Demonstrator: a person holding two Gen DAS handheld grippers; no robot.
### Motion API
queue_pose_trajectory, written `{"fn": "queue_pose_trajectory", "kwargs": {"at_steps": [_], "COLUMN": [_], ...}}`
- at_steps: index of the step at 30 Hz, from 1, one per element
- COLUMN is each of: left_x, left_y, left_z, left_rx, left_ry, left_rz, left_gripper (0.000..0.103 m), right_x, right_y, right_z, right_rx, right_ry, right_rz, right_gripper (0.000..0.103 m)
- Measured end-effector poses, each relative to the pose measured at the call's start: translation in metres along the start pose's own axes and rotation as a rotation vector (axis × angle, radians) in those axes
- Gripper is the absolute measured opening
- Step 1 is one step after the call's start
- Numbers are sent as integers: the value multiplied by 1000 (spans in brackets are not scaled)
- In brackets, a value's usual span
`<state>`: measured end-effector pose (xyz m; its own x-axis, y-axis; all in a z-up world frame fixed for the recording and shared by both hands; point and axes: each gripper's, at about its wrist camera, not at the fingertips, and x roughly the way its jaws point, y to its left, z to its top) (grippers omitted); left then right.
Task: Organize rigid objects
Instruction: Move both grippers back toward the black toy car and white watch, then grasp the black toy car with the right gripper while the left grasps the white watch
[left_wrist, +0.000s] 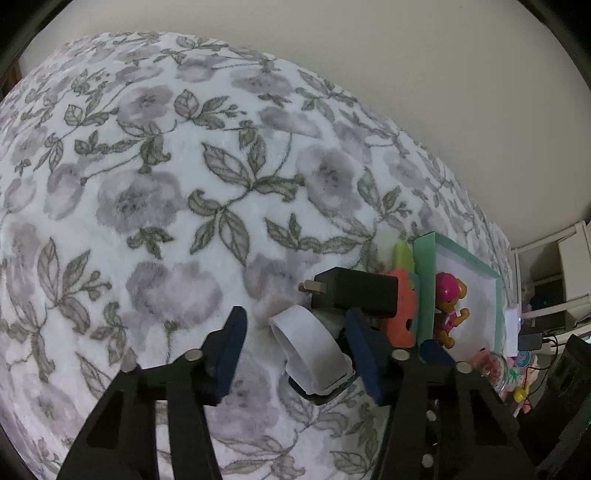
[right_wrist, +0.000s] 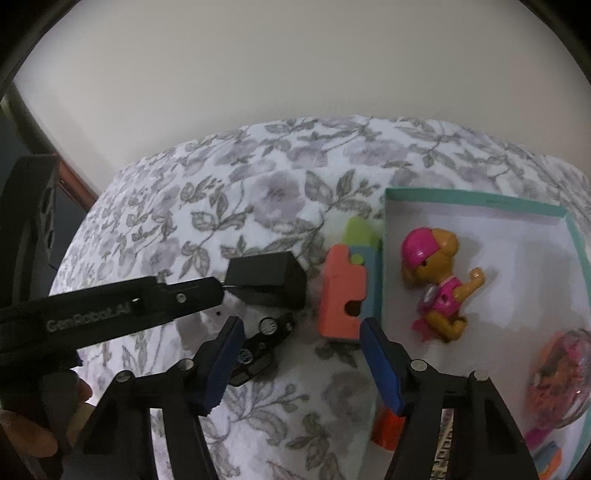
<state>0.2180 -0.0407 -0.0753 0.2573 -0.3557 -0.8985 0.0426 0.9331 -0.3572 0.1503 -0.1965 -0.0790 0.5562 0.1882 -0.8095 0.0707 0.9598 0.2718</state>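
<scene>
Fuzzy fleece blanket with grey-lilac flowers and green-grey leaves covers the soft surface, plain pale wall behind

Left gripper: black rigid frame, blue flat pads, jaws spread wide. White band, smooth and curved into a loop with a dark edge at its near end, lies between the pads; cannot tell if either pad touches it. In the right wrist view the left gripper's black arm crosses from the left towards the charger and is printed GenRobot.AI

Black power adapter: boxy, matte hard plastic, metal prongs pointing left, lying on the blanket just beyond the band. Orange foam puzzle piece, thick, notched, with knob on top, sits just right of it, against a teal piece and a lime green piece beside the box wall

Right gripper: same black frame, blue pads, jaws spread, holding nothing, hanging over the blanket near the orange piece. Small black toy car, glossy, grey wheel showing, lies by its left pad

Shallow cardboard box, teal rim, white inside, rectangular. Inside: plastic puppy figure, tan body, pink helmet and vest, lying on its side; clear round ball with pink-orange contents near the box's right corner
</scene>
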Motion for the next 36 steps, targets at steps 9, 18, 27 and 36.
{"fn": "queue_pose_trajectory", "kwargs": {"at_steps": [9,18,27,36], "left_x": [-1,0,-5,-10], "left_y": [3,25,29,31], "left_z": [-2,-1,0,3], "left_rx": [-4,-53,-42,43], "left_ry": [-8,-4,16,41], "left_rz": [-35,-24,-34,23], "left_gripper": [36,26,25,25], "right_x": [4,12,17,28], "right_y": [6,18,25,30], "right_z": [-5,-7,-8,-12], "right_rx": [-14,-53,-51,-36], "right_ry": [18,46,56,85], "right_rz": [4,14,45,55], "right_gripper": [68,68,68,60]}}
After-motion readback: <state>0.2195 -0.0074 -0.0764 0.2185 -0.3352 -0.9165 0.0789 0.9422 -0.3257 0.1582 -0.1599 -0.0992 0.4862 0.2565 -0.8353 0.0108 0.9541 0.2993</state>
